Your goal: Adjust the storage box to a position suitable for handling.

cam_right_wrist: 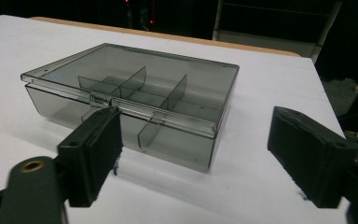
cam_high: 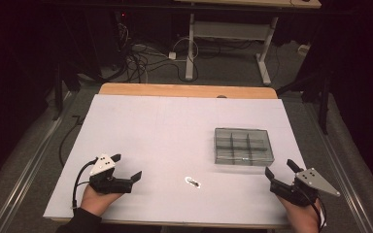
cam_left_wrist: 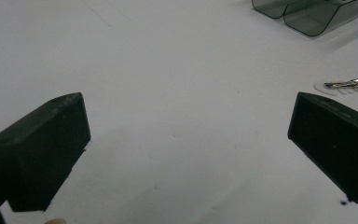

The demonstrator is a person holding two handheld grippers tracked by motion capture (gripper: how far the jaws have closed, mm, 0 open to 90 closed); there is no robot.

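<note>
High view shows the white table (cam_high: 141, 126); a smoky compartment box (cam_high: 244, 145), lid closed, sits right of centre, just ahead of the right gripper (cam_high: 282, 171), jaws apart and empty; the left gripper (cam_high: 126, 166) gapes wide, empty; a small metal clip (cam_high: 193, 182) lies between them.

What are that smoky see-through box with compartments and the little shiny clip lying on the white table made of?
The grey see-through compartment box looks like tinted hard plastic: glossy, with the dividers showing through its closed lid. The small silver clip looks like polished metal, since it glints brightly; it lies on something pale and thin, perhaps clear plastic, too small to tell.
</note>
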